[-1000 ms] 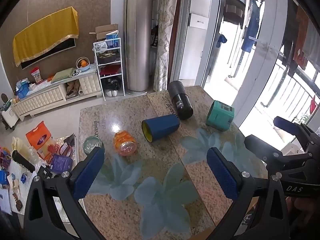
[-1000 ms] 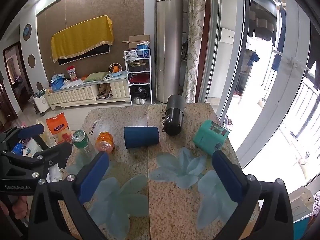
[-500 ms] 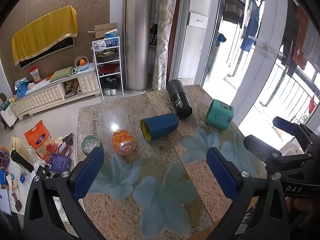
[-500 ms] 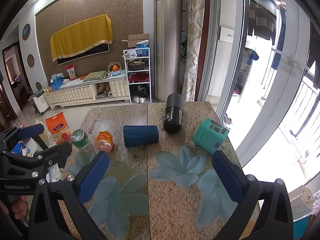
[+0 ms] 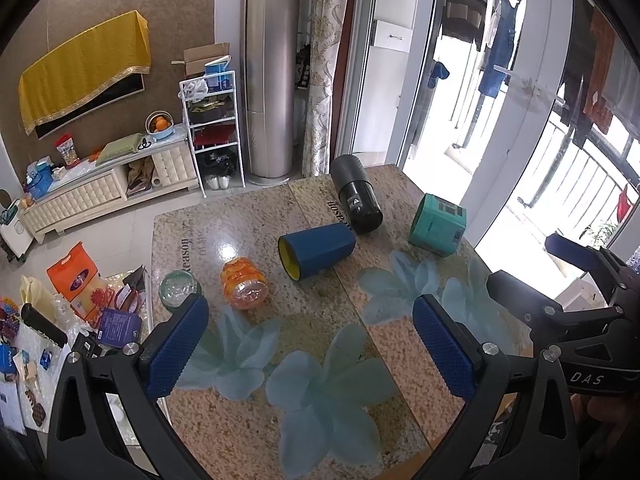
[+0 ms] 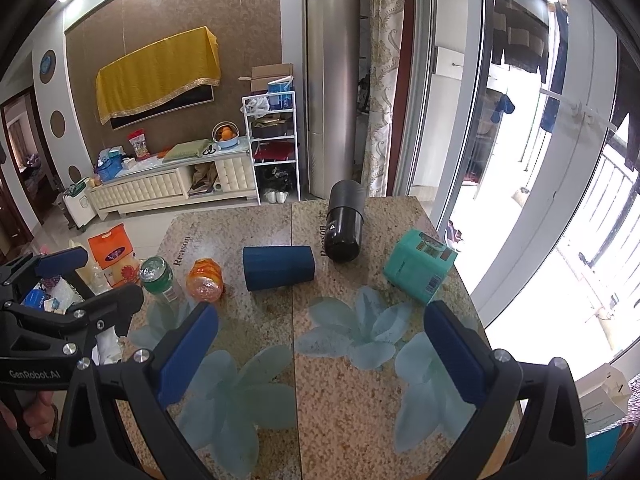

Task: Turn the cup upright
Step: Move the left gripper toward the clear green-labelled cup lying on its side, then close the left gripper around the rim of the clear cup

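On the granite-patterned table (image 5: 248,240), 5 containers stood or lay in a loose row. Farthest left, a green-labelled bottle (image 6: 157,276) stood upright near the table's left edge; whether it held anything could not be told. Just beside it, an orange plastic jar (image 5: 243,283) lay on its side, its contents showing orange through the clear wall. Next came the blue cup (image 5: 318,249), lying on its side near the table's middle, its mouth turned toward the jar and showing a yellow inside with nothing in it. To its right and a little farther back, a black flask (image 6: 344,226) lay on its side, its near end just beside the cup's base in the left wrist view. Farthest right, a teal box (image 5: 438,225) sat tilted, apart from the flask.

The left gripper (image 5: 308,344) hung above the near part of the table, its 2 blue pads spread wide with nothing between them. The right gripper (image 6: 324,354) was likewise spread wide and held nothing, well short of the cup.
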A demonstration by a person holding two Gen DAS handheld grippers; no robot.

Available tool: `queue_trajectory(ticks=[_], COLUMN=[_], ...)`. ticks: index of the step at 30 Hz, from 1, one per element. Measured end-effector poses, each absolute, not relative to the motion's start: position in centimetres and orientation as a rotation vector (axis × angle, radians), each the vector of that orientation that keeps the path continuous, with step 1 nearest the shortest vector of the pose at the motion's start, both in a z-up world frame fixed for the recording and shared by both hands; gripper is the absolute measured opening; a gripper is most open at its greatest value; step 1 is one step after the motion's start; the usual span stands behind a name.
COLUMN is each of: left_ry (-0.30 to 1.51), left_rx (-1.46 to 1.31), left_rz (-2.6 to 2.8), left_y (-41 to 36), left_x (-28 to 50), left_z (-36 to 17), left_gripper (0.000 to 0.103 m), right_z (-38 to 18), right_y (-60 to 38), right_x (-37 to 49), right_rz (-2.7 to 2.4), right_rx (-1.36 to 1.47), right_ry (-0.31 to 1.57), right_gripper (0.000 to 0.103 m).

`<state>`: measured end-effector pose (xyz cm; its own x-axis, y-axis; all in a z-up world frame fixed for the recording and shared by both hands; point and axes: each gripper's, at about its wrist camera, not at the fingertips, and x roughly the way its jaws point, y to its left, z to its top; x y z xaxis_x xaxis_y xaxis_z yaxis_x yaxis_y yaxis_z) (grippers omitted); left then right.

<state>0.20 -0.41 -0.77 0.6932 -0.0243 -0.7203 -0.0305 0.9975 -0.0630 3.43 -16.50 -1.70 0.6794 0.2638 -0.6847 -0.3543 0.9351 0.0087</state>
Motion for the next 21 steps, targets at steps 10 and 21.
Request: queue_trajectory(ticks=[10, 21], left_ry=[0.815, 0.831], left_rx=[-0.075, -0.108], left_rz=[0.007, 0.037], left_y=[0.1, 4.8], left_x=[0.3, -1.4], left_z=[-1.2, -1.9], left_gripper=[0.102, 0.102], right_z=[-1.8, -2.1], right_y=[-15.9, -12.1], right_x=[3.4, 3.0], right_rz=[0.356, 0.407], right_rx=[-0.133, -0.154], right_ry=[0.756, 0.765], right_gripper=[0.103, 0.103])
